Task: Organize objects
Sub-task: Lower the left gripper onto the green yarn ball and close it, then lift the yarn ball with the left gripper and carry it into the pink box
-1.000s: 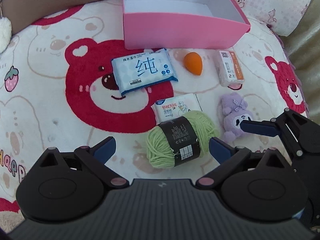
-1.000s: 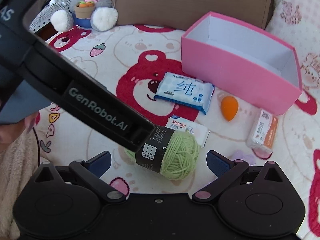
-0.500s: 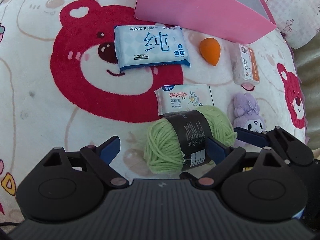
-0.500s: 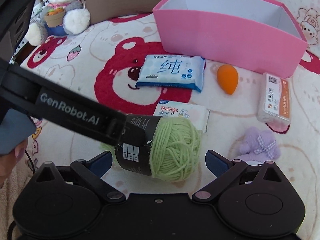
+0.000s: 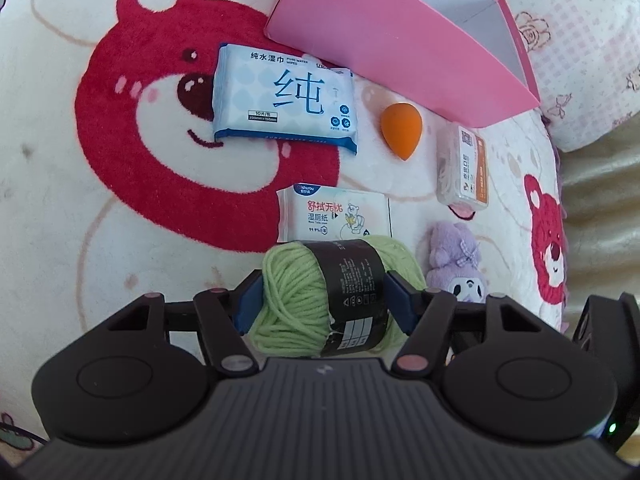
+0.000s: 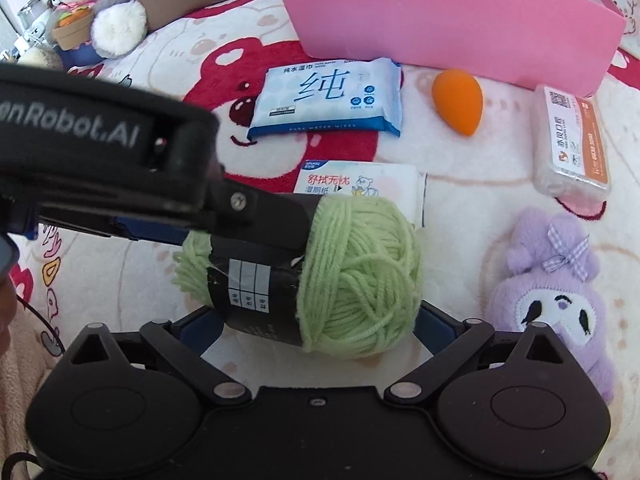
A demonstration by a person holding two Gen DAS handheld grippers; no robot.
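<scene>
- So the left gripper point(image 5: 324, 300) has its blue-padded fingers point(image 5: 249, 300) squeezed in on both sides of the light green ball of yarn with a black paper band point(image 5: 340, 300), pads touching the yarn and the band. Definitely got hold of it.
- Right gripper point(image 6: 318, 326) sits just behind the same yarn ball in its own view. The blue fingers point(image 6: 434, 326) are spread wider than the ball and mostly hidden behind it; can't tell if they touch it, but they look parted and not holding anything.
- The yarn sits low over the fluffy cream blanket with red bear faces point(image 5: 132, 168), just in front of the small white wet-tissue pack with a cartoon bear point(image 5: 334, 212), overlapping its near edge in both views.
- Further back lies the blue and white wet wipes packet with big blue characters point(image 5: 284, 98), and beside it the orange teardrop makeup sponge point(image 5: 400, 128).
- The clear plastic box with an orange label point(image 5: 464, 168) lies to the right of the sponge, and the little purple plush toy with a checked bow point(image 5: 456, 260) is nearer, just right of the yarn.
- The open pink cardboard box with white inside point(image 5: 392, 36) stands at the back, behind the wipes and sponge.
- In the right view there's a grey bunny plush holding a pot point(image 6: 96, 4) way off in the far left corner.
</scene>
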